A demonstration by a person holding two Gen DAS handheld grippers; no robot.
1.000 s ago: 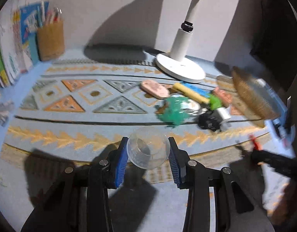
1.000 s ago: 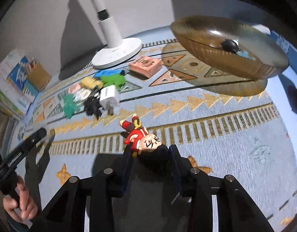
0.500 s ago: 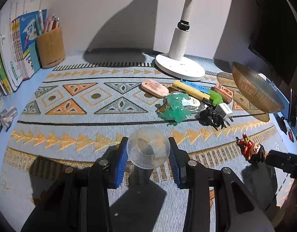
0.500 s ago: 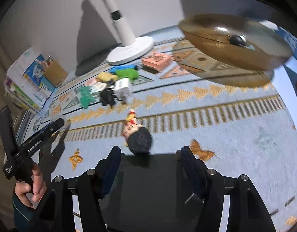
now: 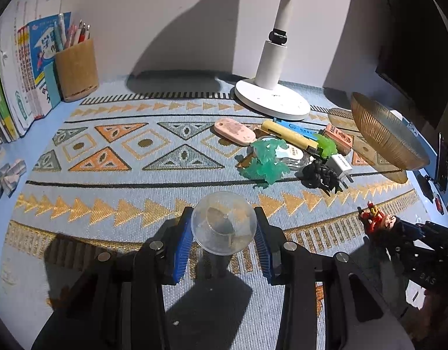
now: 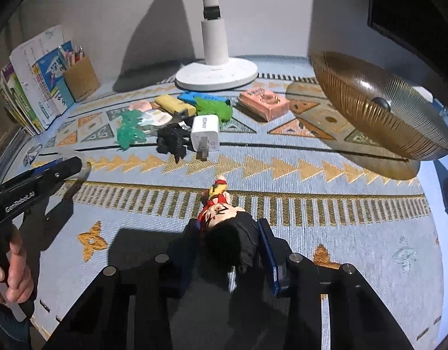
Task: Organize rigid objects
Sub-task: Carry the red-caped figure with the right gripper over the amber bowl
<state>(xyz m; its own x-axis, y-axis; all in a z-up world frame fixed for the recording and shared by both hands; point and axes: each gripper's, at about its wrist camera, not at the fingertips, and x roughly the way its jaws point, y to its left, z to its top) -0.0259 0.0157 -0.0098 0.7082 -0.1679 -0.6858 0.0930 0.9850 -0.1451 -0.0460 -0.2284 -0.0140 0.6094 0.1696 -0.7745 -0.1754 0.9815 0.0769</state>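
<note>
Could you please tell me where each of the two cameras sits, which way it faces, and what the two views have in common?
Left wrist: on the left gripper, angled down over the rug toward the wall; its fingers clamp a clear cup.
Right wrist: on the right gripper, facing the lamp; its jaws have just been closing onto a figurine; a hand shows at left.
Shared: the lamp, bowl, white charger, toy pile.

Clear plastic cup (image 5: 224,223) — mouth toward camera, raised off the mat. Red-clad figurine (image 6: 225,221), big black-haired head nearest the lens — feet pointing away toward the amber ribbed bowl (image 6: 378,108).
</note>
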